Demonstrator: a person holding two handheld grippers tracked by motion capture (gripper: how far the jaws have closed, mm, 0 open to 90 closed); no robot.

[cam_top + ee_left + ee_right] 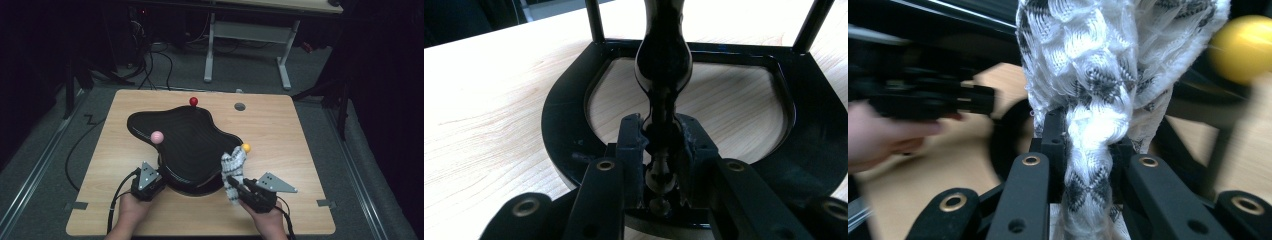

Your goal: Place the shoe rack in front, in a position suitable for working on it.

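Fingers: left gripper [150, 184] clamped on black stand [185, 145] rim at table [280, 130] near edge; right gripper [239, 191] pinching white knit sock [234, 167] beside yellow ball [246, 148]. Table right half open.

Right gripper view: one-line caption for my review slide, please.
Right gripper shut on a white-and-black knitted cloth, with a yellow ball at the upper right.

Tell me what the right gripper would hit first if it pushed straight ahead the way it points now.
The right gripper, shut on the white patterned sock, points toward the black stand. Likely the yellow ball or the stand's edge beside it comes first; depth is unclear.
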